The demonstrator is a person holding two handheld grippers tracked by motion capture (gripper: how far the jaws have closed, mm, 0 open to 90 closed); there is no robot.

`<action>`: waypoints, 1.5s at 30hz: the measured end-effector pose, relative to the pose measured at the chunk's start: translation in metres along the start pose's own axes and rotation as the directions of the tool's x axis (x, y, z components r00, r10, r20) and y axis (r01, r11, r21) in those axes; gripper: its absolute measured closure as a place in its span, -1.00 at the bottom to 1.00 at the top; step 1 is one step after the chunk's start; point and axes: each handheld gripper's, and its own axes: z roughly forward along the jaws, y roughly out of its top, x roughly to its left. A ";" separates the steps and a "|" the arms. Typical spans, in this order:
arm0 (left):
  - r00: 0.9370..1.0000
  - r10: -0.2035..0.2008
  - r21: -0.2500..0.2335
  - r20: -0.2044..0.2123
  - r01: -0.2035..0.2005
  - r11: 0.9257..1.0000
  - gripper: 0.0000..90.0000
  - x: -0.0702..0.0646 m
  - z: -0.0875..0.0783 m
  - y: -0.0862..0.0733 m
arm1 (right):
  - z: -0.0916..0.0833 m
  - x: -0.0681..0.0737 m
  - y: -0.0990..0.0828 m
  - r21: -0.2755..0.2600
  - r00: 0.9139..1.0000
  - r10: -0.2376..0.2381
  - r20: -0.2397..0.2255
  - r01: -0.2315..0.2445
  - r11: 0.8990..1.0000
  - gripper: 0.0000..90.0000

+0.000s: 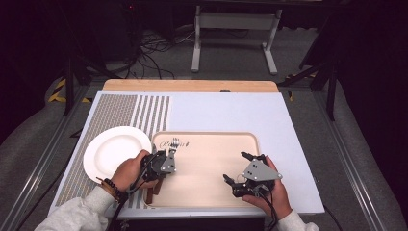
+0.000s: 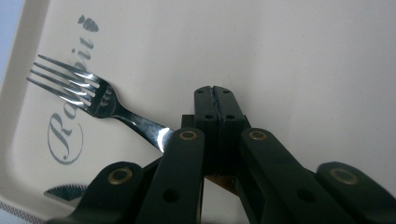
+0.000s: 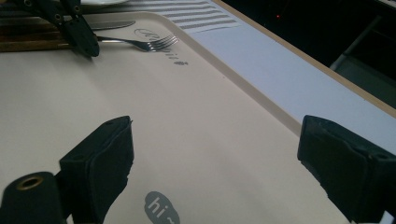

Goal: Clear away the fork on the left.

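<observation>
Cream tray holding fork and knife, my left fingers closed on the wooden handle, my right fingers wide open above bare tray, white plate empty on worktop

A shiny silver fork is lying on a cream tray bearing grey script lettering; a white plate is sitting on the grey-and-white striped mat.

A: Any writing on the beige rectangular plastic tray?
B: Grey speech bubble near one edge, reads "hi~". Grey script by the silver metal fork, partly legible: "Ra…bit".
</observation>
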 end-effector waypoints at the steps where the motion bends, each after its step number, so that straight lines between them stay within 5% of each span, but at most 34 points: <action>1: 1.000 -0.004 -0.002 -0.003 0.004 1.000 1.00 0.000 0.000 -0.001 | 0.000 0.000 0.000 -0.001 1.000 0.001 0.001 -0.001 1.000 -0.74; 24: 0.999 -0.039 -0.032 -0.012 0.039 0.999 1.00 -0.003 -0.008 -0.019 | 0.001 0.000 0.000 0.000 1.000 0.000 0.006 0.000 1.000 -0.74; 37: 0.997 -0.056 -0.112 -0.051 0.049 0.992 0.99 -0.002 -0.016 -0.022 | 0.000 0.000 0.000 -0.004 1.000 0.000 0.012 0.000 1.000 -0.74; 45: 0.994 -0.063 -0.193 -0.088 0.045 0.980 0.98 -0.002 -0.027 -0.024 | 0.000 0.001 0.000 -0.004 1.000 -0.007 0.014 0.008 1.000 -0.74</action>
